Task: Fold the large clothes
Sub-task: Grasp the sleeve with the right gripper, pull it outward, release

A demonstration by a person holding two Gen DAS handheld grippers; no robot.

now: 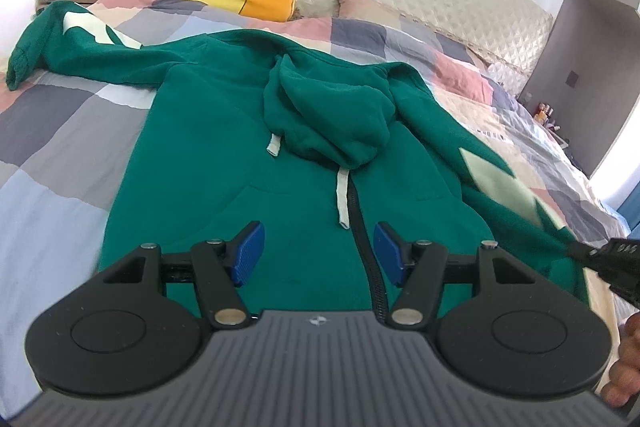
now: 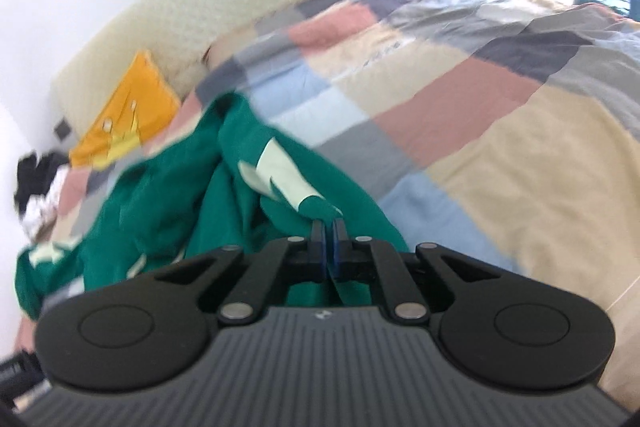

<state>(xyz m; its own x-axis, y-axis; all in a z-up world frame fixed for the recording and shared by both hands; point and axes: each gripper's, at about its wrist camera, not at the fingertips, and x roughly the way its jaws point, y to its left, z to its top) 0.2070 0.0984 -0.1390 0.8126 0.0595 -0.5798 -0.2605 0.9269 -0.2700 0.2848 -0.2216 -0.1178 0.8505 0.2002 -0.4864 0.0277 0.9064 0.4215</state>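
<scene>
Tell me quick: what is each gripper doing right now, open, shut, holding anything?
Left gripper: open, holding nothing, poised above the green zip-up hooded sweatshirt.
Right gripper: shut on the green sweatshirt's sleeve.

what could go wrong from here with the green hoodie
1. The right gripper pinches only a thin bit of the sleeve, so the fabric may slip out mid-fold.
2. The left gripper is open above the hoodie, holding nothing, so pulling the sleeve could drag the body askew.
3. The hood lies bunched on the front and could leave a lump.
</scene>
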